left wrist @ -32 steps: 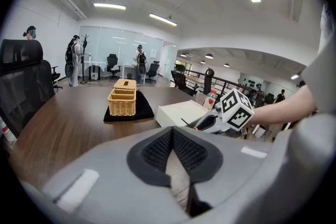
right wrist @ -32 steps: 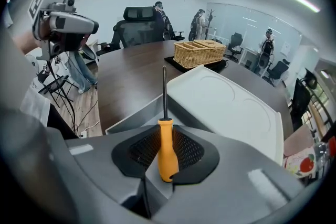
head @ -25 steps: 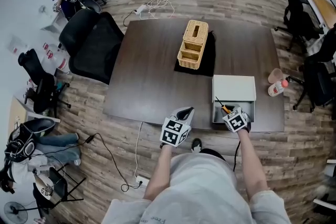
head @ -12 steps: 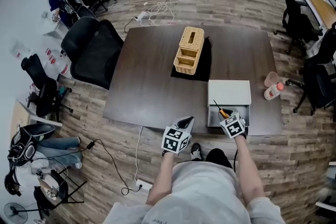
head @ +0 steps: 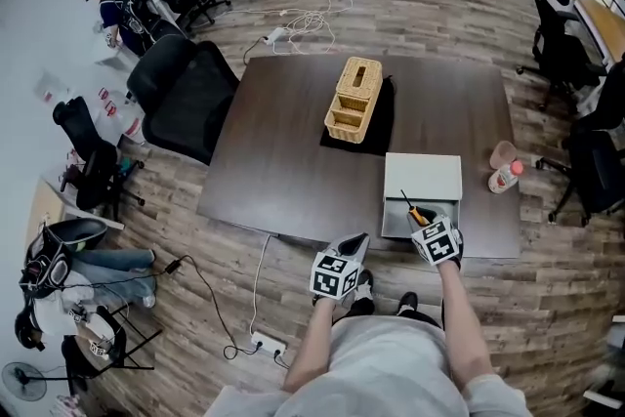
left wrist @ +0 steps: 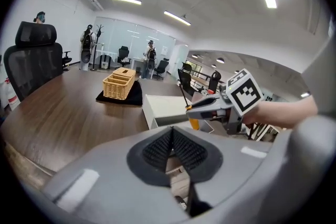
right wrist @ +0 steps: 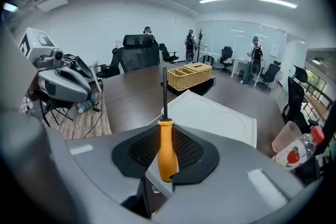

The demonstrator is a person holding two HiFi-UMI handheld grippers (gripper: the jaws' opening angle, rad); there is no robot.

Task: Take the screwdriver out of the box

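Observation:
An orange-handled screwdriver [right wrist: 165, 150] stands upright between the pads of my right gripper [right wrist: 167, 157], which is shut on its handle; the dark shaft points up. In the head view the screwdriver [head: 414, 208] is lifted over the open drawer of the white box [head: 422, 179] at the table's near right edge, held by the right gripper [head: 427, 221]. My left gripper [head: 350, 247] hovers off the table's front edge, left of the box, its pads [left wrist: 160, 150] pressed together on nothing. From the left gripper view the right gripper [left wrist: 210, 108] and the screwdriver [left wrist: 193, 122] show beside the box [left wrist: 169, 109].
A wicker basket [head: 353, 98] sits on a black cloth [head: 385, 119] mid-table. A cup [head: 502, 154] and a bottle [head: 497, 178] stand right of the box. Black office chairs [head: 180, 94] ring the dark table [head: 283, 161]; cables lie on the floor.
The head camera has drawn back from the table. My right gripper holds the screwdriver a little higher out of the drawer. The left gripper has moved slightly back and right.

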